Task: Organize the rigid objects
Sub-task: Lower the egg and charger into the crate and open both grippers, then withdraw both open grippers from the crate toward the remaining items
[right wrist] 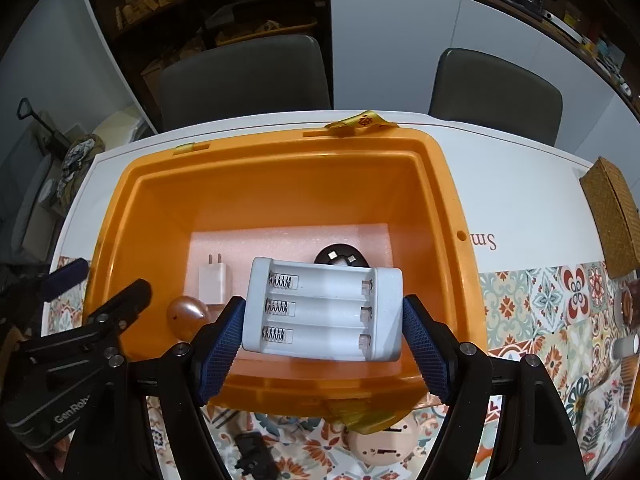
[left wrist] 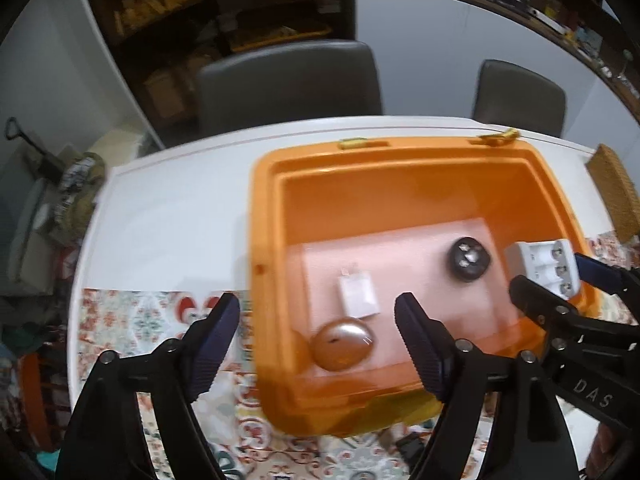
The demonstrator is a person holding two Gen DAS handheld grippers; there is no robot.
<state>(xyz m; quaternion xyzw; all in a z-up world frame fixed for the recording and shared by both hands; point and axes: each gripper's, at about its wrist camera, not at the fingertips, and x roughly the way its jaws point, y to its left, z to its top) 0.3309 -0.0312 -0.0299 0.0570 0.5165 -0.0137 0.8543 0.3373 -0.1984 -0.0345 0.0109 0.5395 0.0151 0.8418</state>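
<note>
Orange bin (right wrist: 440,184) is the landmark, sitting on the white table (right wrist: 520,184). Right gripper (right wrist: 324,332) hangs over the bin's near wall w/ the white battery holder (right wrist: 324,308) clamped between its blue pads, jaws about mid-width, pads pressing both short ends. Left gripper (left wrist: 316,340) sits over the bin's near-left corner, jaws apart, nothing btwn them; the copper egg (left wrist: 342,344) lies on the bin floor below.

Already in the bin, on the pink foam liner (right wrist: 288,240): white plug adapter (right wrist: 215,282), the egg, and a black round piece (left wrist: 469,258) toward the right wall.

Risks, as I judge them:
- Holder is gripped only by its ends; smooth plastic, could slip or twist out early and hit the bin's near rim instead of the floor.
- A drop from this height may land on the black piece right behind it, or bounce.
- Both grippers crowd the bin's near side; a sideways move could knock them together.

Hard to read:
- Left view is motion-blurred, edges smeared.
- Black piece is half hidden behind the holder in the right view; can't say what it is.
- Stuff on the patterned cloth (right wrist: 560,300) in front of the bin is cut off by the gripper bodies, unclear.
</note>
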